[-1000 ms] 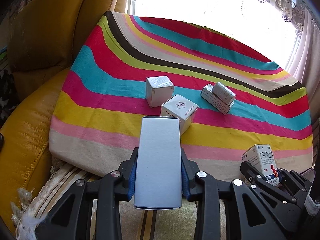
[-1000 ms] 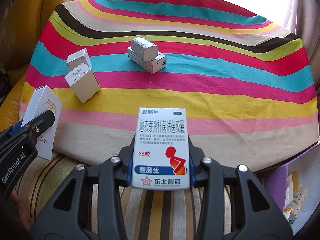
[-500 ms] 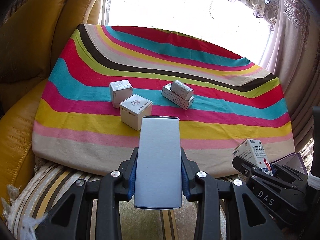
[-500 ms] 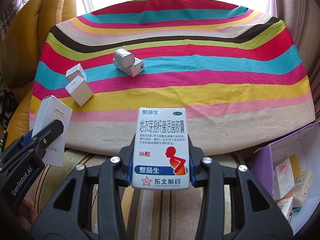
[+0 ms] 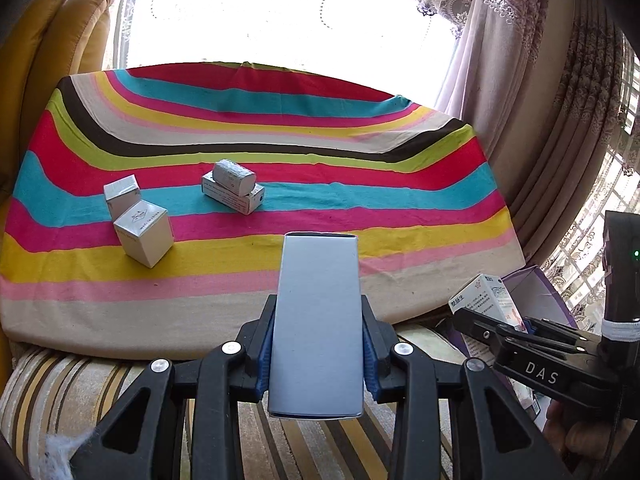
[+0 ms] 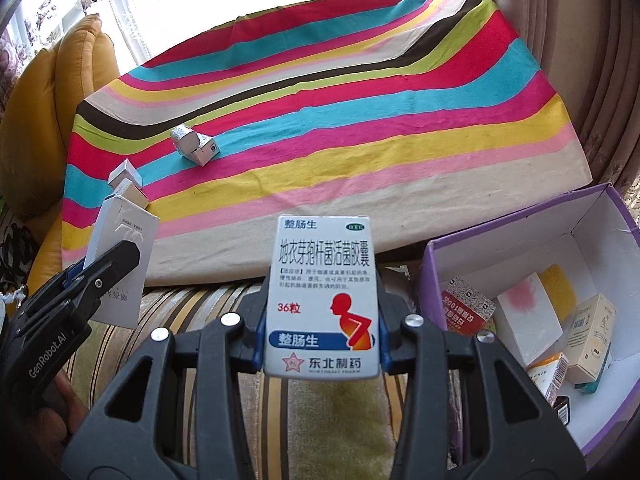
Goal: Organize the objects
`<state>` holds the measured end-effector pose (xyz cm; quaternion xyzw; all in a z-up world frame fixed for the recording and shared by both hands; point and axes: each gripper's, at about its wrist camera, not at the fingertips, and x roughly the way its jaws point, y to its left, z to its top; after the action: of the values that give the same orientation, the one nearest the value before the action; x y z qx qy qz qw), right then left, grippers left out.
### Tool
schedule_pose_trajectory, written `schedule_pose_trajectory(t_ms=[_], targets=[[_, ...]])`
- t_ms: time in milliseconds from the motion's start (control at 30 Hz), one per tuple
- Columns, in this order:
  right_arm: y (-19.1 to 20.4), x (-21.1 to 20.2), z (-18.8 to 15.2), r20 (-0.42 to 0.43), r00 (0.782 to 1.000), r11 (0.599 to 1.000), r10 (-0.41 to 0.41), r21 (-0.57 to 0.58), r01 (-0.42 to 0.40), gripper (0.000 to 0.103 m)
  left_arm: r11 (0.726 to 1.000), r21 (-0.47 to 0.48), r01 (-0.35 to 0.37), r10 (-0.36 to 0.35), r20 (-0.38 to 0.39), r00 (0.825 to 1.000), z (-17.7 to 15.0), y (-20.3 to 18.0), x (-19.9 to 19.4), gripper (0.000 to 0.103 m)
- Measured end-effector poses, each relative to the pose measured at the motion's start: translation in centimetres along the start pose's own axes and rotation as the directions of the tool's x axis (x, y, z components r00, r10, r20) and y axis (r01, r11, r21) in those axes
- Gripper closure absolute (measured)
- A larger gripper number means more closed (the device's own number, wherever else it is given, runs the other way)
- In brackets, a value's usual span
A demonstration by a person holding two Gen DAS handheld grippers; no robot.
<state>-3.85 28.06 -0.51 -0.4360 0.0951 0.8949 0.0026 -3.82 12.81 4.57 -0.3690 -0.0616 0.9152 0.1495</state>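
Observation:
My left gripper (image 5: 318,344) is shut on a plain white box (image 5: 318,320), held upright over the striped sofa seat; it also shows in the right wrist view as the left gripper (image 6: 100,276) with the white box (image 6: 120,248). My right gripper (image 6: 322,316) is shut on a medicine box (image 6: 323,296) with blue print and a red figure, just left of the purple box (image 6: 520,224). In the left wrist view the right gripper (image 5: 500,320) and its medicine box (image 5: 484,296) sit at the right. Two small white boxes (image 5: 138,224) and a stacked pair of boxes (image 5: 232,186) lie on the striped cloth (image 5: 280,152).
The purple box holds several packets (image 6: 528,320) and has white inner walls. Yellow leather cushions (image 5: 48,52) rise on the left, curtains (image 5: 552,120) hang on the right, and a bright window is behind. A hand (image 6: 68,396) grips the left tool.
Both grippers have swung rightward with their boxes still held. The cloth and its boxes have slid left in view, and the purple box has come into the right wrist view.

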Motion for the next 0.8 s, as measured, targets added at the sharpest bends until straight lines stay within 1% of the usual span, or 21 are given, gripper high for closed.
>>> schedule_pose_trajectory(t_ms=[33, 200, 300, 367, 433, 633, 800], targets=[[-0.7, -0.4, -0.1, 0.005, 1.000, 1.000, -0.005, 0.009, 0.005, 0.058, 1.000, 0.013, 0.008, -0.008, -0.004, 1.000, 0.0, -0.5, 0.1, 0.066], [-4.2, -2.0, -0.6, 0.022, 0.999, 0.997, -0.043, 0.060, 0.042, 0.058, 0.991, 0.090, 0.095, -0.092, -0.038, 0.995, 0.0, -4.1, 1.0, 0.066], [-6.6, -2.7, -1.2, 0.029, 0.996, 0.993, -0.079, 0.094, 0.076, 0.058, 0.977, 0.148, 0.153, -0.145, -0.066, 0.987, 0.1, -6.7, 1.6, 0.066], [-8.3, -3.1, -1.6, 0.028, 0.994, 0.988, -0.105, 0.120, 0.101, 0.058, 0.964, 0.172, 0.201, -0.188, -0.087, 0.978, 0.2, -8.3, 2.0, 0.066], [-10.0, -3.4, -2.0, 0.021, 0.991, 0.981, -0.129, 0.149, 0.124, 0.058, 0.953, 0.199, 0.227, -0.210, -0.103, 0.972, 0.3, -9.9, 2.5, 0.066], [-14.4, -4.5, -3.4, 0.009, 0.981, 0.959, -0.192, 0.212, 0.186, 0.058, 0.915, 0.297, 0.274, -0.238, -0.153, 0.959, 0.1, -14.7, 3.6, 0.066], [-17.2, -5.2, -4.6, -0.007, 0.972, 0.941, -0.234, 0.252, 0.228, 0.058, 0.883, 0.360, 0.302, -0.253, -0.176, 0.951, -0.4, -17.7, 3.9, 0.066]])
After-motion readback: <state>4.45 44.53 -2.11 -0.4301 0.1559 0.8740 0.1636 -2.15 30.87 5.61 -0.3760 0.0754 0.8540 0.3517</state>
